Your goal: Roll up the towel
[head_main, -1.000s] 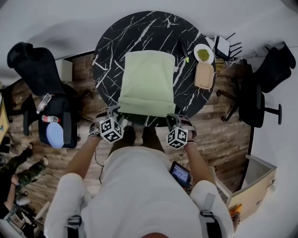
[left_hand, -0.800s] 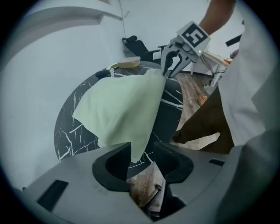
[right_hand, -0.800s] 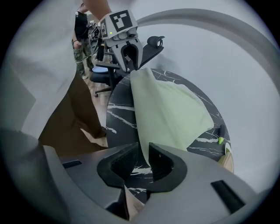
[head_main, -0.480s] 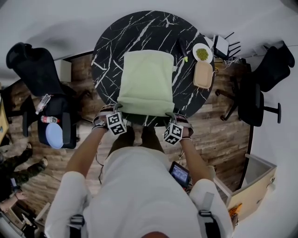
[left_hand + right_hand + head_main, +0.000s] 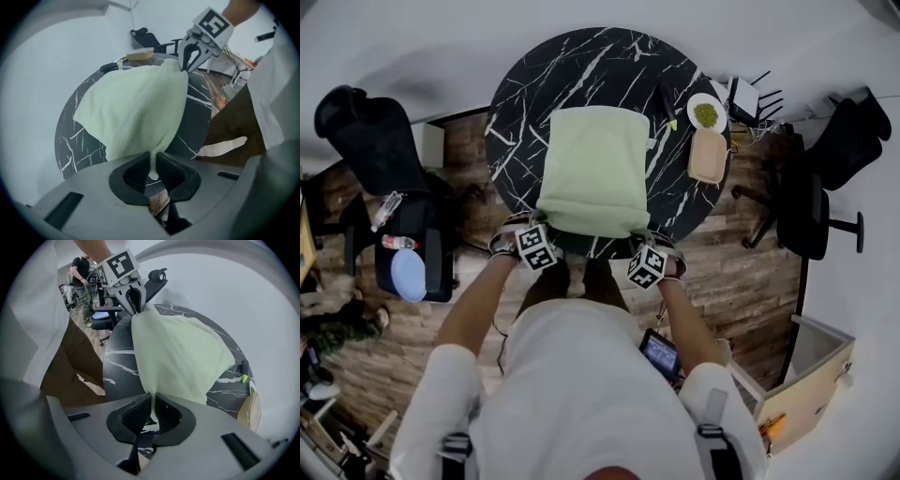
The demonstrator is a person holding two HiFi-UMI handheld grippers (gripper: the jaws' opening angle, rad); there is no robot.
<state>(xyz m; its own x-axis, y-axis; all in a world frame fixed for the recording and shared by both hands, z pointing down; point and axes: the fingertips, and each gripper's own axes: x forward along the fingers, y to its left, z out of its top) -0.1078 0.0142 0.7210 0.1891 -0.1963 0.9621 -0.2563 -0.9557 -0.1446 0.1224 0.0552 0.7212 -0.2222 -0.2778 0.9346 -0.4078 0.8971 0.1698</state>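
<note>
Left gripper point(image 5: 535, 226), right gripper point(image 5: 645, 241) lowered; jaws just closed on towel point(image 5: 592, 169) near corners.

Head view looks steeply down; gripper views face across shared towel point(image 5: 593, 169)

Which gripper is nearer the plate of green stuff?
Right. The right gripper, just closed on the towel's corner, is on the plate's side; the left gripper, likewise, holds the opposite corner.

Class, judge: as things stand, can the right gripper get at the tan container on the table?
Probably not yet. The right gripper is shut on the towel, at its near corner, so it must let go first. The table between it and the tan container looks bare.
</note>
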